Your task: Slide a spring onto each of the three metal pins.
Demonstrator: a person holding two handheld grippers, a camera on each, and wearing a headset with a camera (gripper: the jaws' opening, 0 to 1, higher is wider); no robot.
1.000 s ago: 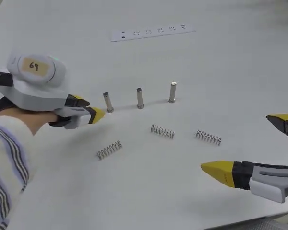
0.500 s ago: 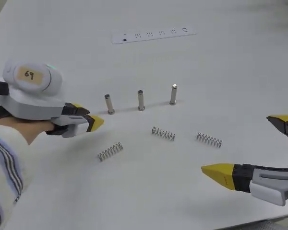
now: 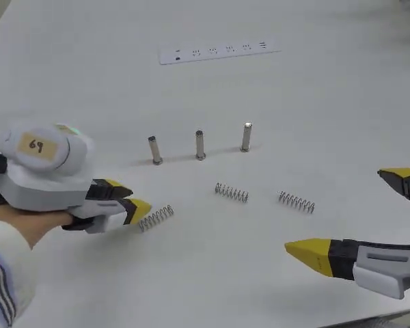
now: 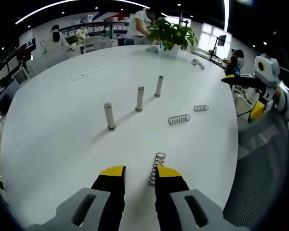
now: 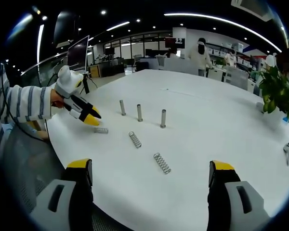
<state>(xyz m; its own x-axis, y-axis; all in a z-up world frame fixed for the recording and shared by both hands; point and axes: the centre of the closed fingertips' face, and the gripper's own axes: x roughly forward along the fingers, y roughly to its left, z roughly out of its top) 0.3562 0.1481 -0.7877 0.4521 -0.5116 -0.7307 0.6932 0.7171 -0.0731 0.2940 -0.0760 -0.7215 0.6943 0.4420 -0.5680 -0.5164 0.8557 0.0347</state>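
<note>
Three metal pins stand upright in a row on the white table: the left pin (image 3: 154, 149), the middle pin (image 3: 199, 145) and the right pin (image 3: 246, 137), all bare. Three springs lie flat in front of them: the left spring (image 3: 156, 216), the middle spring (image 3: 231, 193) and the right spring (image 3: 296, 201). My left gripper (image 3: 132, 198) is open, its yellow tips just short of the left spring (image 4: 157, 168), which lies at the tip of one finger (image 4: 168, 174). My right gripper (image 3: 352, 212) is wide open near the right spring (image 5: 161, 162), holding nothing.
A white power strip (image 3: 219, 50) lies at the far side of the table. A potted plant (image 4: 171, 33) stands at the far edge. The table's near edge (image 3: 369, 320) runs just under my right gripper. People stand around desks in the background.
My left gripper has moved from beside the left pin back toward me and down to the left spring. The right gripper has stayed put.
</note>
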